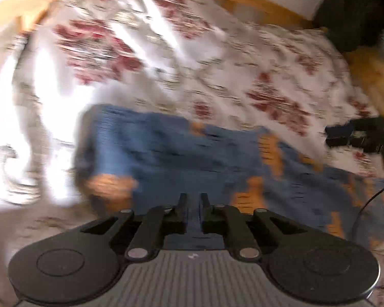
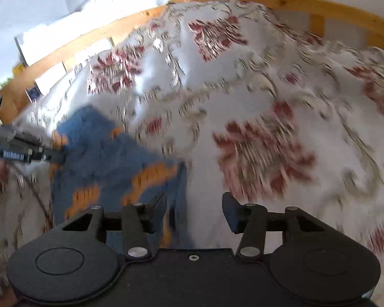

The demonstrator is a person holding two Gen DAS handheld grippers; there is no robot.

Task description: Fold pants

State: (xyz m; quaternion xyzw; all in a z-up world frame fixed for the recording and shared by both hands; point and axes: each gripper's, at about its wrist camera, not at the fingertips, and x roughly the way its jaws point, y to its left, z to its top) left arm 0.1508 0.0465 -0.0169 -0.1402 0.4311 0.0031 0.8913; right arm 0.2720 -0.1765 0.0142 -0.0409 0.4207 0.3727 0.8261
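Both views are motion-blurred, so fine detail is unreliable. The pants, blue with orange patches, lie spread on the floral bedspread of the bed; take them as your landmark. Your left claw sits over the near edge of the pants, fingers drawn almost together with a narrow gap; whether cloth is pinched there, you cannot tell. Your right claw stands at the right-hand edge of the pants, fingers spread wide, gripping nothing; its left finger overlaps the blue cloth, the other is over bedspread. Beyond the pants runs the wooden bed frame.
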